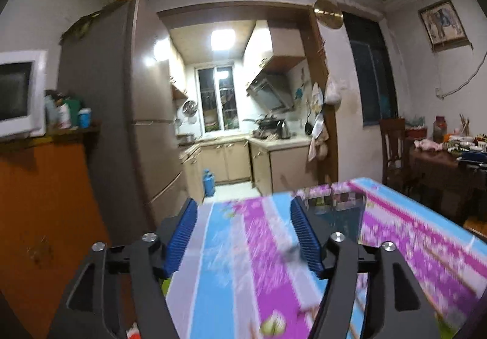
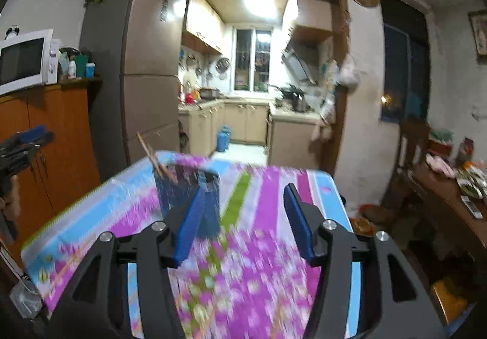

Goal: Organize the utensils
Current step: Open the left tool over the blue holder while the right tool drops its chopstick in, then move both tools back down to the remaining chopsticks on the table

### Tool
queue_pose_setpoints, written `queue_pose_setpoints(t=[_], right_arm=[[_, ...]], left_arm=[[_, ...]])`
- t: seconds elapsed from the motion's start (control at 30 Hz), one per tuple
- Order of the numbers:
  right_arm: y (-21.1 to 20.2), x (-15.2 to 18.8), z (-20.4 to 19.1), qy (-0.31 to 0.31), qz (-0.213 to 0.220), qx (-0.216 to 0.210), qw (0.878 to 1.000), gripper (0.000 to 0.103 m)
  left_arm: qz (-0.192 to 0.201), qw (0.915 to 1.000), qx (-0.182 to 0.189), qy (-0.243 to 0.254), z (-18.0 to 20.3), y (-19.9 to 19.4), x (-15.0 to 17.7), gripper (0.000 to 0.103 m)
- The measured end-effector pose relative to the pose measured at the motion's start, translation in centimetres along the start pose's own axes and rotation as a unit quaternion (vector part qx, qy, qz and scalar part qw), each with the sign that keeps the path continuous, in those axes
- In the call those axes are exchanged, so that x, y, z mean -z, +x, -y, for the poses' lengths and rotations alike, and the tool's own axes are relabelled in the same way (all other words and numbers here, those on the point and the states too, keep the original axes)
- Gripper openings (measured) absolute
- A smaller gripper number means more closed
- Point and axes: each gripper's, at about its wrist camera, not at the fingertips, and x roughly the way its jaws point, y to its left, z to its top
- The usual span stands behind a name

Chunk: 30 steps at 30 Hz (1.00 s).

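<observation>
While both hover over the tablecloth (image 2: 268, 247), left gripper (image 1: 243, 235) and right gripper (image 2: 243, 217) jaws gape wide, holding nothing.

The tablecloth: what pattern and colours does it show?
Stripes of purple, blue and white, one green; tablecloth, clearest in the right wrist view.

Blue holder (image 2: 187, 195) upright on table; chopsticks (image 2: 155, 160), seemingly, inside.

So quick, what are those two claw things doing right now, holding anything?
Left gripper: open, holding nothing.
Right gripper: open, holding nothing.
</observation>
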Motion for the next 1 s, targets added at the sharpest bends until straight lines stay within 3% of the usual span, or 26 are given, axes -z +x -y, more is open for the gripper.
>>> queue_pose_setpoints(t=[0.03,0.1,0.23,0.43,0.6,0.77,0.87,1.0], right_arm=[[-0.5,0.9,0.2,0.006,-0.006,0.001,1.000,0.054],[-1.6,2.9,0.4,0.020,-0.022,-0.002,1.000,0.069],[-3.9,7.1,-0.4,0.027,-0.041,0.017,0.999,0.069],[-6.2,12.7,-2.1,0.039,-0.079,0.021,0.996,0.068],[-7.4,16.7,-5.0,0.017,-0.096,0.008,0.995,0.041],[-7.6,18.9,-7.7,-0.040,-0.105,-0.007,0.994,0.028],[-7.3,19.6,-8.6,-0.039,-0.114,-0.036,0.992,0.019],[-6.9,20.0,-10.5,-0.060,-0.114,-0.056,0.990,0.017]], left_arm=[[-0.010,0.9999,0.004,-0.006,-0.3,-1.3,1.2,0.076],[-0.018,0.9996,0.006,-0.019,-0.6,-3.5,3.2,0.078],[-0.054,0.9981,0.008,-0.026,-0.1,-6.8,7.5,0.079],[-0.105,0.9936,0.034,0.023,4.0,-10.0,13.0,0.078],[-0.123,0.9898,0.041,0.059,7.4,-11.7,16.5,0.076],[-0.137,0.9893,0.036,0.037,8.3,-12.3,18.4,0.075],[-0.147,0.9876,0.042,0.033,8.6,-12.2,19.3,0.068],[-0.144,0.9880,0.047,0.030,8.9,-12.6,19.6,0.068]])
